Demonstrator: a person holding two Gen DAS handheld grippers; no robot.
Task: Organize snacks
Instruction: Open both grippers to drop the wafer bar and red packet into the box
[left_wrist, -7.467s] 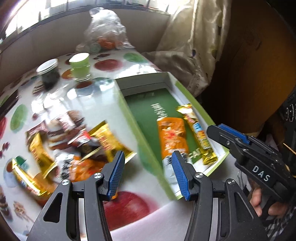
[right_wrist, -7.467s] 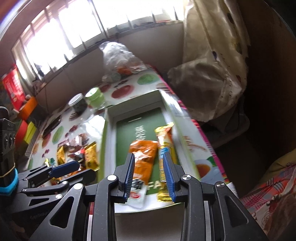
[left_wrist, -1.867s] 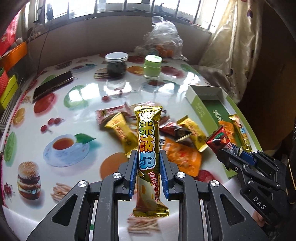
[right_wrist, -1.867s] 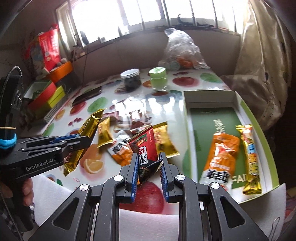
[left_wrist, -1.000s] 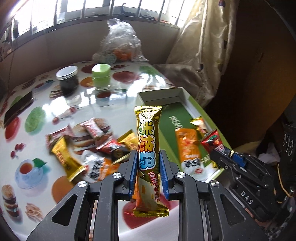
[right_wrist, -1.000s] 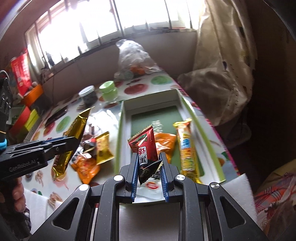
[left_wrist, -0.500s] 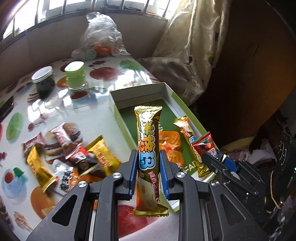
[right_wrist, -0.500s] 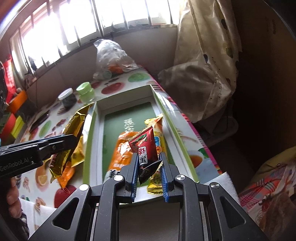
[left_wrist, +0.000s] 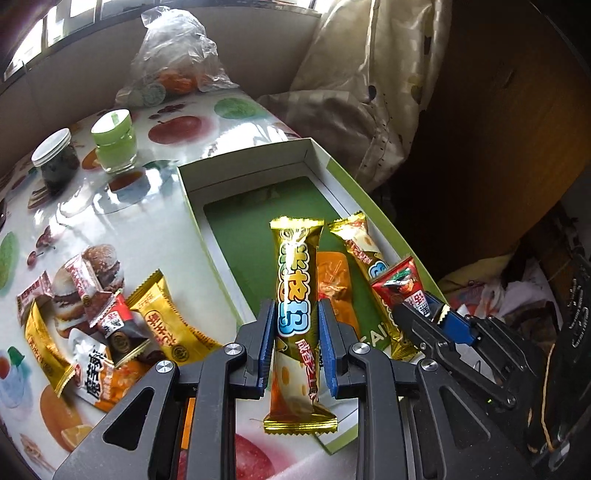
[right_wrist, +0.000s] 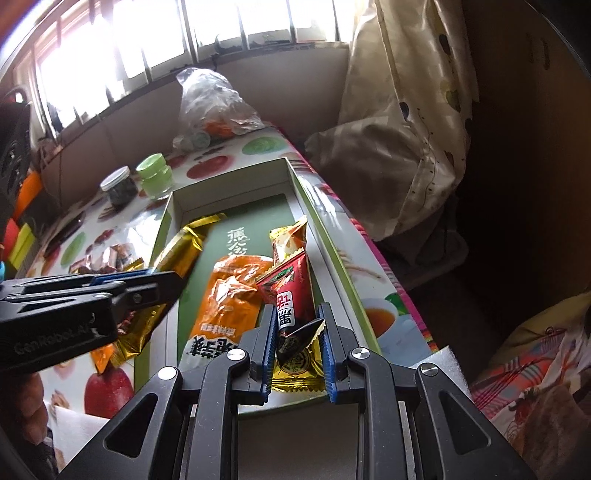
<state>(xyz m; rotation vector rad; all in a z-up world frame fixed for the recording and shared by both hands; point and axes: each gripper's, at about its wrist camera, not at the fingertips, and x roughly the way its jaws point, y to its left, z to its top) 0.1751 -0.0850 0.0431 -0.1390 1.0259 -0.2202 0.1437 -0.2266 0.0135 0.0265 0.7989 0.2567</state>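
Both grippers have swung from the loose snack pile to above the green box (left_wrist: 221, 254), the left gripper (left_wrist: 297, 345) clamped on a gold snack bar (left_wrist: 297, 295), the right gripper (right_wrist: 297, 354) pinching a red packet (right_wrist: 291, 291).

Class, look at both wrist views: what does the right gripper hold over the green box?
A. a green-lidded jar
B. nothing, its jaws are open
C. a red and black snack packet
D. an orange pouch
C: the right gripper is shut on the red and black snack packet, above the green box.
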